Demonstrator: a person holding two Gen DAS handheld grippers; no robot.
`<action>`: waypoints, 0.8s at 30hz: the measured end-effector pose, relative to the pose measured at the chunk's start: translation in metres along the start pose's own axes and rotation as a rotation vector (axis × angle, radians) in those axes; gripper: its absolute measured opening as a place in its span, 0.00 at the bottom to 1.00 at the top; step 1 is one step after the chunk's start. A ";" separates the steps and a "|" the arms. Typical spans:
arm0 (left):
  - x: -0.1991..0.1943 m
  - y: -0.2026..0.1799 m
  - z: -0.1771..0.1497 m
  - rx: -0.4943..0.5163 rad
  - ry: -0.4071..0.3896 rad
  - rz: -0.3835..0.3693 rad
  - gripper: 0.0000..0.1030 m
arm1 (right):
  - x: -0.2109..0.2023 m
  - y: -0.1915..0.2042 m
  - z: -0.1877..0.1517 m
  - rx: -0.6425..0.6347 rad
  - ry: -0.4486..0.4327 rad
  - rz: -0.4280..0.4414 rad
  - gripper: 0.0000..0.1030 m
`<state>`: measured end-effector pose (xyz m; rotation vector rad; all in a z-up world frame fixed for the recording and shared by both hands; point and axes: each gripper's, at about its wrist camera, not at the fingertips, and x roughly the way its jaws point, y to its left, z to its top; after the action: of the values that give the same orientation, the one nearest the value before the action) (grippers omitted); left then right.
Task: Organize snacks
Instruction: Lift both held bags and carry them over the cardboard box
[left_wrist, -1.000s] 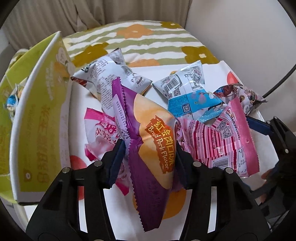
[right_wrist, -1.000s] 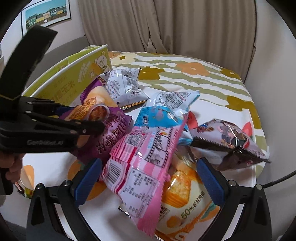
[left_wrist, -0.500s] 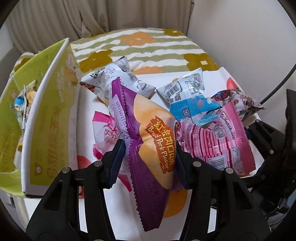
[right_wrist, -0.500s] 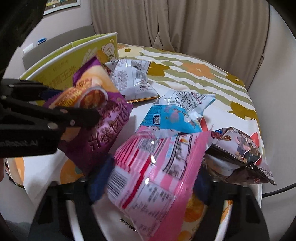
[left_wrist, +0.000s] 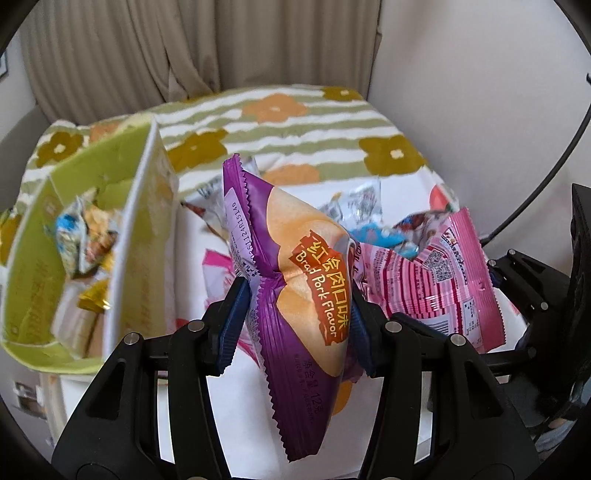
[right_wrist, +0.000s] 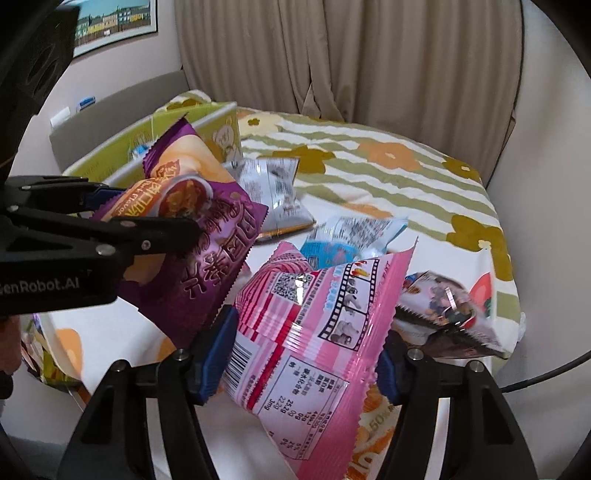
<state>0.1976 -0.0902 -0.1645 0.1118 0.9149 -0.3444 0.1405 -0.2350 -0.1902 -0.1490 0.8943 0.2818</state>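
Note:
My left gripper is shut on a purple pork-flavour snack packet, which hangs off the table, squeezed at its middle. The same packet shows at the left of the right wrist view, with the left gripper clamped across it. My right gripper has its jaws closing on a pink striped snack packet; both blue pads press its sides and it is lifted and tilted. A green open box stands at the left with several small packets inside.
On the floral tablecloth lie a blue packet, a silver-white packet, a dark packet at the right edge and an orange packet below the pink one. A wall stands right, curtains behind.
The right jaws went from wide apart to pinching the pink packet and raised it. The left gripper rose with the purple packet, so the box's inside now shows.

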 end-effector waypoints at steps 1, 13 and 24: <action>-0.007 0.001 0.003 -0.002 -0.014 0.001 0.46 | -0.006 0.000 0.003 0.007 -0.007 0.005 0.60; -0.089 0.058 0.035 -0.067 -0.146 0.059 0.46 | -0.067 0.022 0.072 0.011 -0.103 0.058 0.60; -0.113 0.177 0.045 -0.139 -0.160 0.132 0.46 | -0.059 0.097 0.145 -0.023 -0.179 0.133 0.60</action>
<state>0.2287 0.0931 -0.0564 0.0156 0.7664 -0.1640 0.1849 -0.1178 -0.0551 -0.0842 0.7245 0.4226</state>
